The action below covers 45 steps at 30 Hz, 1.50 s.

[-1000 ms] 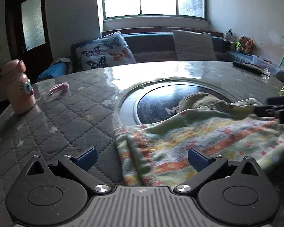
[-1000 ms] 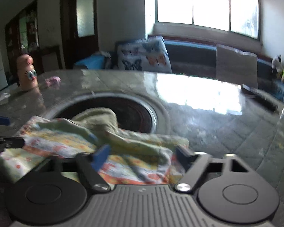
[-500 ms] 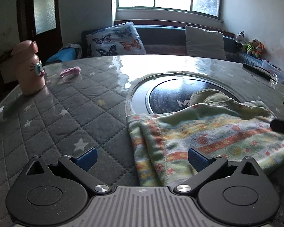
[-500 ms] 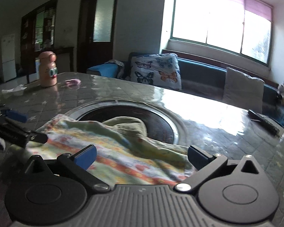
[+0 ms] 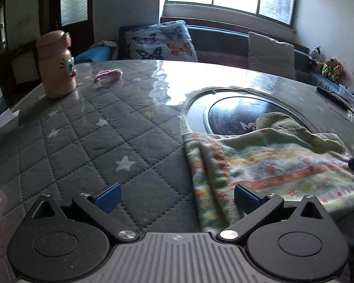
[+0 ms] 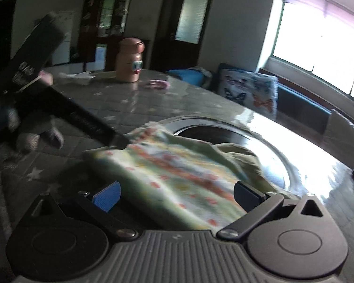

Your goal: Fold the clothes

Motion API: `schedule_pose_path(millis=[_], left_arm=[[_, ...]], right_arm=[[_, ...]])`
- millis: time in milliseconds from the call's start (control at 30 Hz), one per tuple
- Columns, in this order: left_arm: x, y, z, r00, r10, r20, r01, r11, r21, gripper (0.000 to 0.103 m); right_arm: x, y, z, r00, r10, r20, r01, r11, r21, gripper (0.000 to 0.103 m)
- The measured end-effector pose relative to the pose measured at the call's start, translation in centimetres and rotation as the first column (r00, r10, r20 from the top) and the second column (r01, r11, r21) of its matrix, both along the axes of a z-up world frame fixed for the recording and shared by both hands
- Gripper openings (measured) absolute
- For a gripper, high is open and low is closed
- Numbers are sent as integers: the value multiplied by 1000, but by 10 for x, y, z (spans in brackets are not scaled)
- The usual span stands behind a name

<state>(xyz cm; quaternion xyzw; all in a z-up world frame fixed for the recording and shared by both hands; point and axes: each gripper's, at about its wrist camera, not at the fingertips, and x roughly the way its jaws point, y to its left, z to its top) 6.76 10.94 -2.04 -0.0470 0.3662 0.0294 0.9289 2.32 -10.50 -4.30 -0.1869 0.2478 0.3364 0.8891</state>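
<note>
A folded, flower-patterned cloth [image 5: 271,165] in green, yellow and orange lies on the grey quilted table, partly over a round dark inset. My left gripper [image 5: 177,197] is open just above the table. The cloth's left edge lies by its right finger [image 5: 245,198], with nothing between the pads. My right gripper [image 6: 177,198] is open too, low over the near edge of the cloth [image 6: 177,165], gripping nothing. In the right wrist view the left gripper [image 6: 70,113] reaches in from the left, its tip at the cloth's far corner. The right wrist view is blurred.
A pink bottle [image 5: 56,66] stands at the table's far left, with a pink hair tie [image 5: 108,75] beside it. A dark remote [image 5: 332,96] lies far right. The round dark inset [image 5: 236,115] sits mid-table. Paper [image 5: 2,118] lies at the left edge. A bench with cushions runs behind.
The right gripper's jaws have spread wider and it has swung left across the cloth. The left gripper has drawn off to the left, so the cloth now sits further right in its view.
</note>
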Motion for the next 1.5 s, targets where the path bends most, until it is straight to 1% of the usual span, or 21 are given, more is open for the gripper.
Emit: schedule_pose_path(millis=[67,233,400,500,633,667,733,833,900,933,1033,1167,1200,1267,1300,1400,1467,1500], left_arm=[[0,4,0,1000,10,-9,-10,1000,-20,103],[0,9,0,999,22,-30,-24,998,-58,103],[-2,7,1,1000,12,-25,-13,998,-59,103],[-2,6,1,1000,7,-26,-9,998,-60,103],[-2,7,1,1000,1,-24,-2,998,-68,103],[-2,7,1,1000,-2,-23,0,998,-70,103],[-2,7,2,1000,-6,-22,4,997,-76,103],[-2,8,3,1000,-11,-19,9,996,-86,103],[-1,9,4,1000,-12,-19,10,995,-99,103],[0,10,4,1000,-14,-20,11,994,-111,103],[1,14,4,999,-17,-27,13,988,-151,103],[3,17,4,999,-24,-40,15,978,-210,103],[4,17,4,999,-26,-44,15,974,-224,103],[5,18,3,998,-28,-56,13,966,-257,102],[6,18,3,998,-28,-61,10,962,-273,102],[7,19,3,997,-23,-71,-1,949,-315,102],[7,20,4,997,-19,-78,-9,939,-345,102],[8,21,4,996,-18,-83,-13,931,-364,100]], right_arm=[[-5,8,-1,1000,30,-7,-30,999,-14,102],[-14,27,-4,997,78,-9,-78,995,-56,97],[-16,41,-8,994,106,-26,-108,992,-72,93],[-18,48,-10,992,121,-33,-124,989,-78,88],[-19,56,-11,990,136,-25,-138,986,-89,86],[-19,57,-11,990,140,-23,-141,986,-92,83],[-19,61,-12,989,147,-18,-148,984,-99,81],[-18,67,-13,987,159,-15,-160,981,-107,72],[-16,70,-13,986,167,-13,-167,980,-110,63],[-15,71,-12,985,170,-12,-170,979,-111,62],[-15,74,-11,982,187,-14,-188,976,-112,52],[-17,78,-13,978,208,5,-205,970,-134,43],[-18,79,-13,977,213,11,-209,968,-141,39],[-20,81,-13,975,223,19,-218,964,-154,35],[-20,81,-13,974,227,21,-221,963,-156,29],[-20,78,-10,972,233,10,-230,965,-128,16],[-20,76,-6,974,227,9,-225,968,-108,14],[-20,74,-3,975,222,8,-221,971,-95,13]])
